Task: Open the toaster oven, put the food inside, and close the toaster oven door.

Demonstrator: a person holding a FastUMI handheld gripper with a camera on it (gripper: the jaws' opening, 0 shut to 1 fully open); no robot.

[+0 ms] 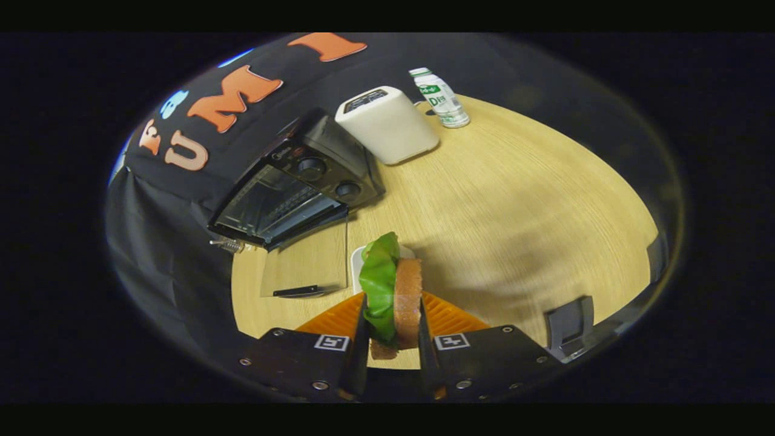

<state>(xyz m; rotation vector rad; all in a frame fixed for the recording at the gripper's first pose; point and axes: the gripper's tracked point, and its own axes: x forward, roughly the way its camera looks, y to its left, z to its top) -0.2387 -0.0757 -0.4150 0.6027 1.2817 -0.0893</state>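
On the worktop (514, 200), the toaster oven (290, 181) is seen with its glass door (306, 266) dropped open, while the sandwich (393, 290) is clamped upright in the gripper (392, 339) and could be knocked loose if clipped on that door.

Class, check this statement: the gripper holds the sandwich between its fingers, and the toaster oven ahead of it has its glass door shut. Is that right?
Not quite. The gripper does hold the sandwich between its fingers, but the toaster oven has its glass door open, folded down flat on the table, as the gripper view shows.
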